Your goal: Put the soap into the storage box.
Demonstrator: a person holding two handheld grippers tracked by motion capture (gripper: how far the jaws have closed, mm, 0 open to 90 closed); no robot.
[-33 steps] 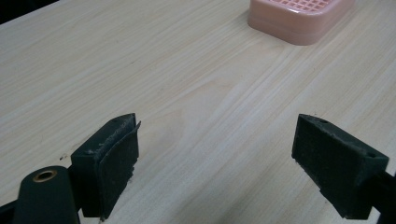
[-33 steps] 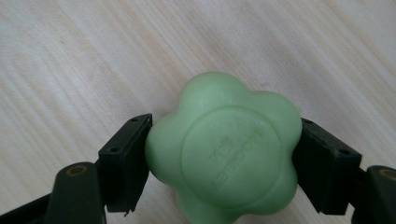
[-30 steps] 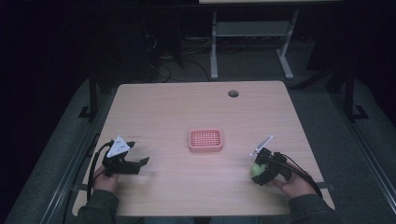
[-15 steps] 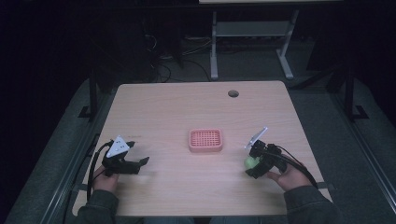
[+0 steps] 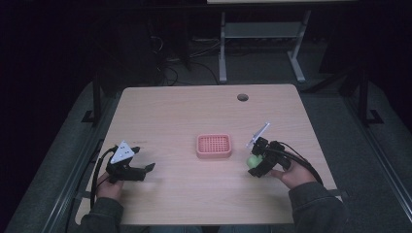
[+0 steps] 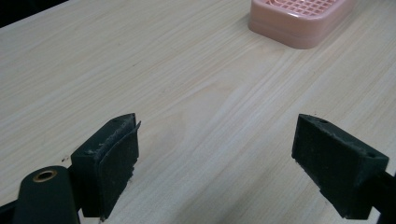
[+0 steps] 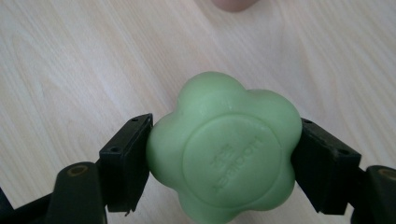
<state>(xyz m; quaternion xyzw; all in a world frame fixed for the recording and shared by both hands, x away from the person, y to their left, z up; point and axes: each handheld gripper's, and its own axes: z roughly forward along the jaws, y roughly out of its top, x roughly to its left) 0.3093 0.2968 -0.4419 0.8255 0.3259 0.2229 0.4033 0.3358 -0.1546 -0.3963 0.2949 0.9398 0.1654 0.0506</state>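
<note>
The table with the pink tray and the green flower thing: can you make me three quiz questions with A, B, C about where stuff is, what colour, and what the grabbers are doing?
1. Where is the pink tray?
A. middle of the table
B. far left corner
C. on the floor

2. What colour is the flower-shaped soap?
A. blue
B. green
C. red

3. What is the left gripper doing?
A. squeezing the soap
B. holding the tray
C. open, holding nothing

Answers: 1 A, it lies midway between both hands. 2 B, it looks green between the jaws of the right gripper. 3 C, bare wood shows between its jaws.
</note>
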